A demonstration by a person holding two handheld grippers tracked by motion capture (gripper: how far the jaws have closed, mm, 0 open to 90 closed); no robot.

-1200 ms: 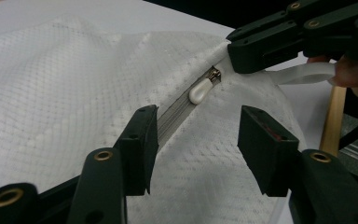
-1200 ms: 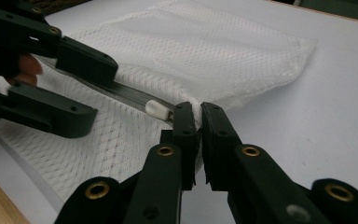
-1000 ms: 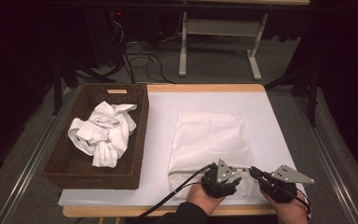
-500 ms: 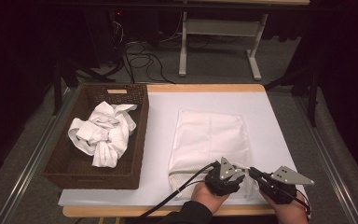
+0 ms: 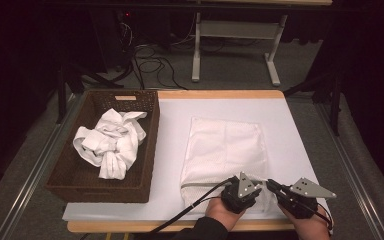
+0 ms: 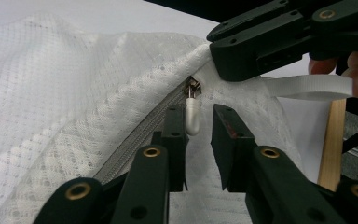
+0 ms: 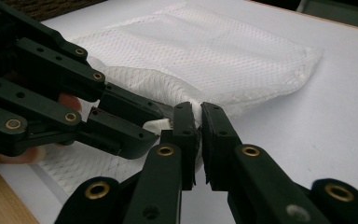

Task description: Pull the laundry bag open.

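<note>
A white mesh bag [image 5: 227, 150] lies flat on the white table top, its zipper along the near edge. In the left gripper view the zipper's white pull [image 6: 192, 116] hangs between the jaws of my left gripper [image 6: 199, 133], which stands open with a gap on the pull's right side. My right gripper [image 7: 198, 135] is shut on the bag's edge [image 7: 193, 105] just past the zipper's end, next to a white strap [image 6: 307, 86]. From above, the left gripper [image 5: 254, 189] and the right gripper [image 5: 271, 186] meet at the bag's near right corner.
A dark wicker basket [image 5: 152, 145] stands at the table's left and holds a crumpled white cloth [image 5: 111, 142]. The table's wooden front edge [image 5: 145, 226] runs just below the hands. Bare white surface [image 5: 170, 150] lies between basket and bag.
My left gripper has edged slightly to the right, towards the right gripper. The right gripper and the bag have hardly moved.
</note>
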